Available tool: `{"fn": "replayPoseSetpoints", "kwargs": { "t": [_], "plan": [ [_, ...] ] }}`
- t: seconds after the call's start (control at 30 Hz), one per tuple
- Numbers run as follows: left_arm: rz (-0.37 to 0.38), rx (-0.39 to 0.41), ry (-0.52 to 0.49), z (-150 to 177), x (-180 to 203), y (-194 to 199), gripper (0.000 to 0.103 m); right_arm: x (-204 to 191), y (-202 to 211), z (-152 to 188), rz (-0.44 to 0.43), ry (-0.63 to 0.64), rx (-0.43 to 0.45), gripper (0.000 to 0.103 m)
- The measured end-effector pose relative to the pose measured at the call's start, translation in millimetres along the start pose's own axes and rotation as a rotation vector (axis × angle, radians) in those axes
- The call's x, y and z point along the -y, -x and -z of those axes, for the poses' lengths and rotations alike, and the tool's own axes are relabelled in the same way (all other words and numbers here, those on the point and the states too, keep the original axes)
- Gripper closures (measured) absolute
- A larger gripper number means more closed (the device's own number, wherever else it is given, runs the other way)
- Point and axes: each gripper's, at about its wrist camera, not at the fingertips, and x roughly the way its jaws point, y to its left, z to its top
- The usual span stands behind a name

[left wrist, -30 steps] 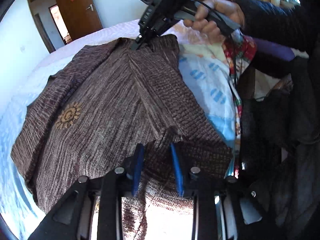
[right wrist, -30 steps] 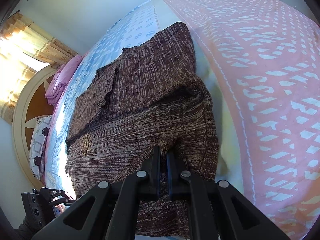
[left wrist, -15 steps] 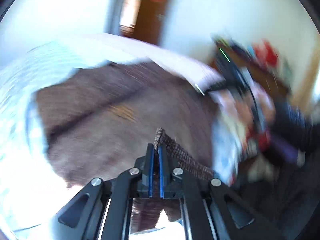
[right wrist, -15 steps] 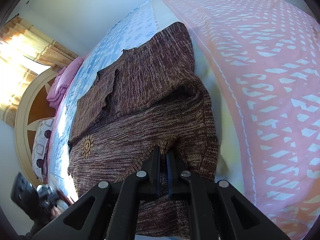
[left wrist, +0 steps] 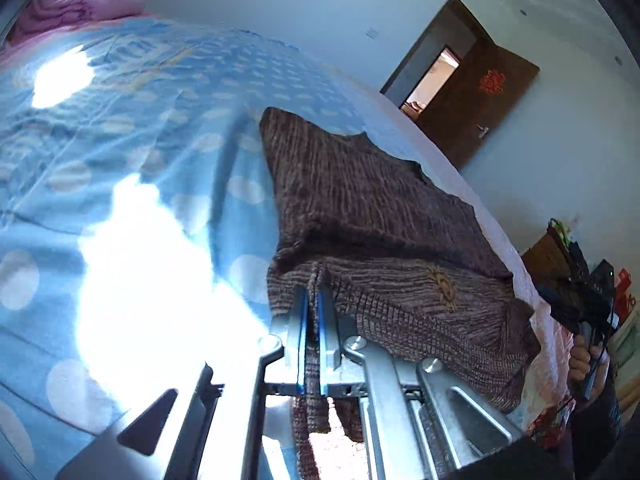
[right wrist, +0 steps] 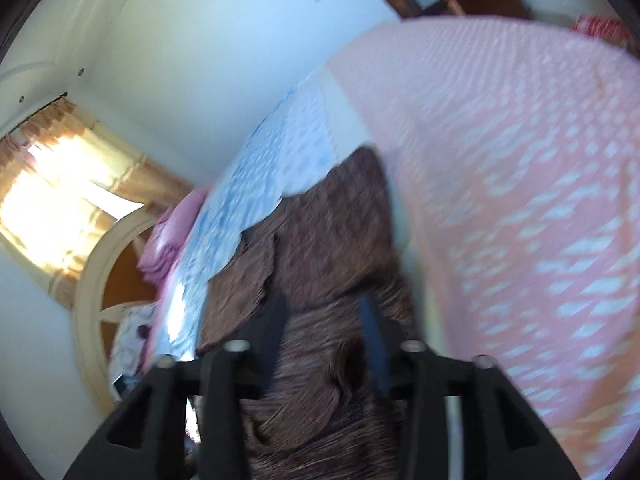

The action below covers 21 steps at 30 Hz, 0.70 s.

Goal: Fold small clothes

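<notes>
Left gripper (left wrist: 313,300) clamped on sweater (left wrist: 384,216) edge; sweater runs toward 1 o'clock across bed (left wrist: 120,152). Right gripper (right wrist: 324,312) jaws just opened, apart, nothing pinched; sweater lies under it, stretching toward 12. Left nearer.

Brown knit sweater (left wrist: 372,200), streaked with lighter tan threads, 1 golden sun emblem (left wrist: 442,288) near its lower right. Light blue bedsheet (left wrist: 160,140) with pale oval spots to the left. Pink bedspread (right wrist: 520,160) with white broken dashes to the right. Pink folded blanket (left wrist: 76,6) at the far end. Dark brown door (left wrist: 480,112) bearing 1 red ornament (left wrist: 491,82). Golden-tan curtain (right wrist: 132,168). Blue pads (left wrist: 302,340) inside silvery fingers, near.
</notes>
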Motion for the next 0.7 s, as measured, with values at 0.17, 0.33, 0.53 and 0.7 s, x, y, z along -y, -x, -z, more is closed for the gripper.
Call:
{"fn": "replayPoseSetpoints", "kwargs": {
  "t": [0.17,0.33,0.53,0.7],
  "plan": [
    [-0.015,-0.001,-0.021,3,3,-2,0.098,-30,-7,15,0.153,0.313,-0.113,0.052],
    [-0.017,0.001,-0.022,4,2,-1,0.098,-55,-20,52,0.379,0.764,-0.190,0.055],
    [-0.025,0.004,-0.011,3,1,-3,0.097,-72,-57,75,0.413,1.015,-0.276,0.055],
    [-0.035,0.013,-0.007,6,0,-2,0.094,-81,-84,43,0.337,0.838,-0.201,0.055]
  ]
}}
